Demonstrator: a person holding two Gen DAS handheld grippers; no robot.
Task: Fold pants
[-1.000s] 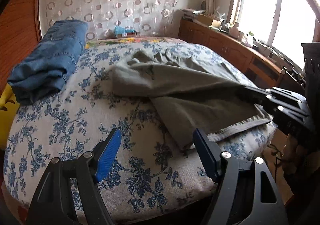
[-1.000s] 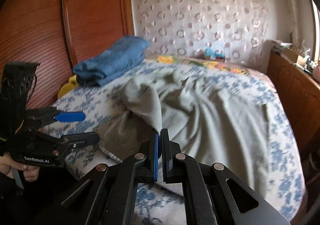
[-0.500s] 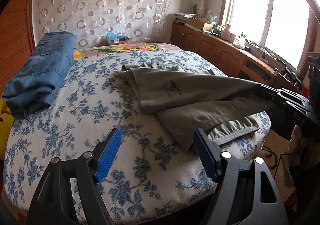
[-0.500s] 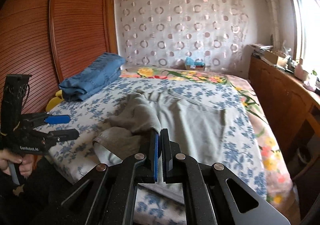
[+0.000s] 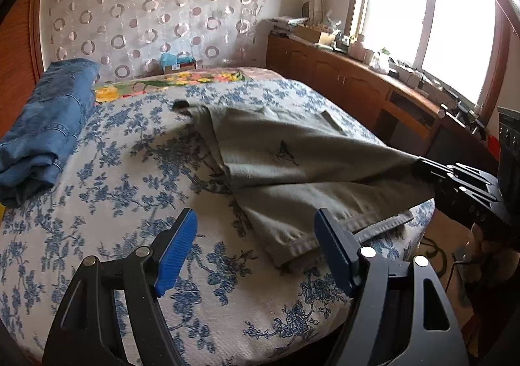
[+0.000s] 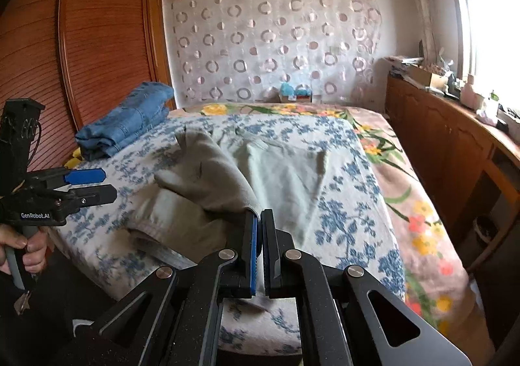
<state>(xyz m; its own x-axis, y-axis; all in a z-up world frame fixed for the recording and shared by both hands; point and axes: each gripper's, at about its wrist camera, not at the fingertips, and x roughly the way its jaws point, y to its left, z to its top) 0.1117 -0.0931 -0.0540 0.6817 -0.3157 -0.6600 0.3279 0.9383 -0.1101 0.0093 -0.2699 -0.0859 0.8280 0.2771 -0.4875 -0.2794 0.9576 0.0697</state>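
Grey-green pants (image 5: 292, 164) lie on the blue-flowered bedspread (image 5: 130, 177), one leg pulled taut over the other toward the bed's near edge. My right gripper (image 6: 259, 219) is shut on the pants' leg end (image 6: 224, 184) and holds it lifted above the edge; it also shows in the left wrist view (image 5: 422, 164). The lower leg's hem (image 5: 341, 236) rests at the bed edge. My left gripper (image 5: 255, 245) is open and empty, just short of that hem; it also shows in the right wrist view (image 6: 91, 184).
Folded blue jeans (image 5: 48, 125) lie at the bed's far left beside a wooden wardrobe (image 6: 81, 57). A wooden cabinet (image 5: 373, 89) with clutter runs under the window on the right. A flowered blanket (image 6: 406, 187) covers the bed's right side.
My right gripper has pulled the held leg back toward the bed's near edge, stretching the pants out flatter. My left gripper stayed open and drew slightly back.
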